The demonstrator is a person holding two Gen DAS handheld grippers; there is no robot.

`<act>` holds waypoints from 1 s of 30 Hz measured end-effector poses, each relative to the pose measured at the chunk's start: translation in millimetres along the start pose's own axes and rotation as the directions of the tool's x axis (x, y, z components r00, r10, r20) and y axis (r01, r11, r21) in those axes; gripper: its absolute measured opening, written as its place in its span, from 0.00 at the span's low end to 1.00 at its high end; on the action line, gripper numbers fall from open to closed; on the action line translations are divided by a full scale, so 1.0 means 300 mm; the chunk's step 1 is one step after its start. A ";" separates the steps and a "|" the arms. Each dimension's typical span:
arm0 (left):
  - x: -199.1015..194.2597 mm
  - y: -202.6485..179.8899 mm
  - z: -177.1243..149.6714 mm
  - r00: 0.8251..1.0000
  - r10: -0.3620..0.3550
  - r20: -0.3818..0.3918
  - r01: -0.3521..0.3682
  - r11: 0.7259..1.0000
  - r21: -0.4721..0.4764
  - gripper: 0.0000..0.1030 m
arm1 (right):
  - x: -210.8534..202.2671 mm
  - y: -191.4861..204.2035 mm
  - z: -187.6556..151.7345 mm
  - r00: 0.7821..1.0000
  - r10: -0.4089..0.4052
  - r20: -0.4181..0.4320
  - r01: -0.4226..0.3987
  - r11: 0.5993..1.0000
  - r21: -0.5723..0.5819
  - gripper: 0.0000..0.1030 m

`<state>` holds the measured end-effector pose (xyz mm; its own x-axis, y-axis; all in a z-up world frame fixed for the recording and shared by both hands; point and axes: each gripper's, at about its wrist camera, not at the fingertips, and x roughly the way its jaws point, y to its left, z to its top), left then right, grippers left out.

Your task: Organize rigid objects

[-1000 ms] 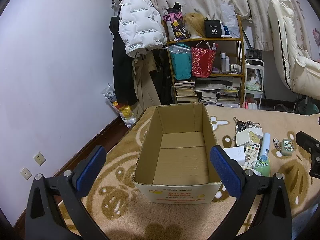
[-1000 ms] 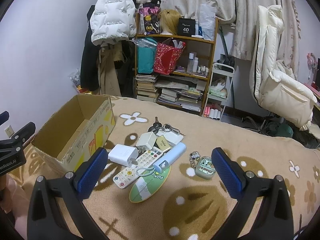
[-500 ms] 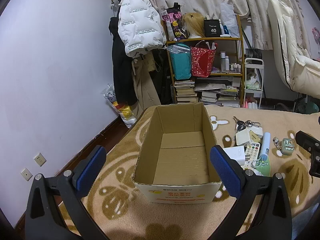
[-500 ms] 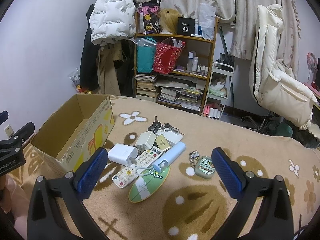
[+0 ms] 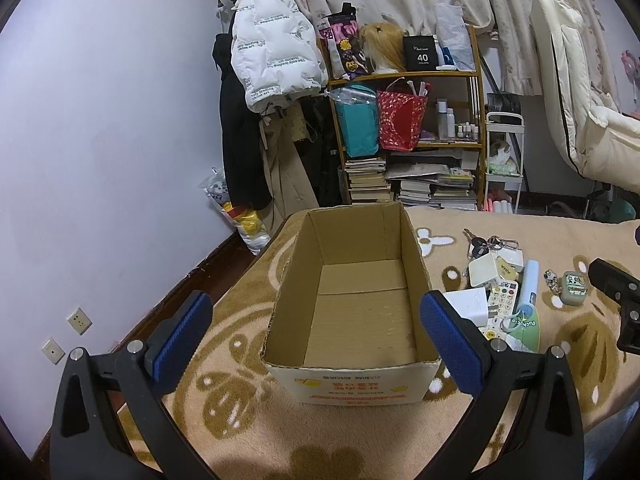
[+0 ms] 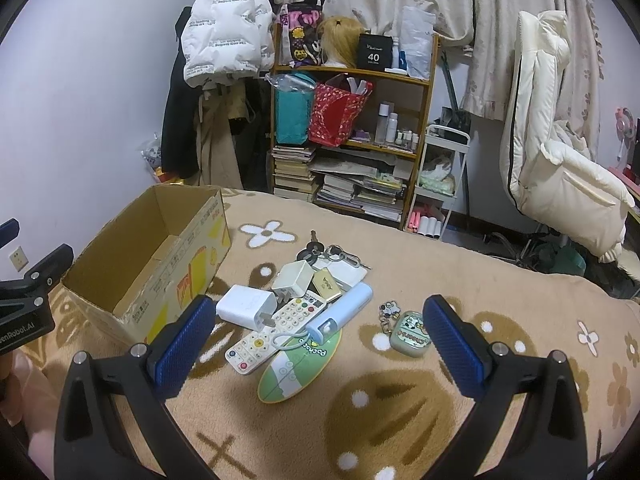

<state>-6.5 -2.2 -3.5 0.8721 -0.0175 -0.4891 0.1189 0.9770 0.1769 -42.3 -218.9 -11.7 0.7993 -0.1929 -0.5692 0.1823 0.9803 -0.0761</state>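
Clutter for sorting lies straight ahead of the right gripper [image 6: 316, 336], whose jaws gape wide with nothing between them. Nearest, just beyond its fingertips, the remote control [image 6: 276, 330] runs lengthwise away from the jaws, the white charger [image 6: 246, 306] just beside it to the left. Further out, left of these, stands the cardboard box [image 5: 298, 276], bare inside, directly ahead of the left gripper [image 5: 316, 328], likewise spread and empty. I judge the right hand nearer the pile.
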 end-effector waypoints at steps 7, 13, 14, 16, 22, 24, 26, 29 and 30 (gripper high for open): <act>0.026 0.011 0.007 0.999 -0.024 -0.044 0.024 1.000 -0.009 1.00 | 0.018 -0.017 -0.018 0.999 -0.016 -0.044 0.016 1.000 -0.002 1.00; 0.099 0.032 0.035 0.993 -0.035 -0.109 0.032 0.999 -0.027 1.00 | 0.065 -0.060 0.007 0.997 0.001 -0.082 0.004 0.998 0.055 1.00; 0.113 0.035 0.040 0.992 -0.029 -0.120 0.027 0.999 -0.023 1.00 | 0.074 -0.072 0.011 0.996 -0.002 -0.086 0.008 0.998 0.062 1.00; 0.137 0.037 0.047 0.991 -0.020 -0.134 0.018 1.000 -0.014 1.00 | 0.095 -0.085 0.027 0.995 0.002 -0.096 0.006 0.997 0.079 1.00; 0.219 0.064 0.072 0.979 -0.024 -0.200 0.018 0.999 -0.030 1.00 | 0.167 -0.146 0.059 0.992 0.003 -0.129 0.015 0.990 0.142 1.00; 0.250 0.074 0.086 0.975 -0.018 -0.220 0.012 1.000 -0.025 1.00 | 0.192 -0.170 0.065 0.990 0.000 -0.138 0.022 0.986 0.162 1.00; 0.278 0.080 0.092 0.970 -0.019 -0.244 0.014 1.000 -0.023 1.00 | 0.221 -0.189 0.077 0.989 -0.002 -0.149 0.029 0.983 0.179 1.00; 0.337 0.093 0.096 0.958 0.003 -0.288 -0.005 1.000 -0.004 1.00 | 0.273 -0.225 0.084 0.986 0.002 -0.170 0.034 0.977 0.212 1.00; 0.362 0.101 0.094 0.952 0.000 -0.307 -0.003 1.000 -0.007 1.00 | 0.293 -0.237 0.087 0.984 0.004 -0.178 0.035 0.975 0.218 1.00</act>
<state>105.3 19.6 -27.0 0.6843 0.0489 -0.7276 0.1130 0.9786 0.1721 29.9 -306.6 -34.9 0.6856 -0.1782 -0.7058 0.3310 0.9398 0.0843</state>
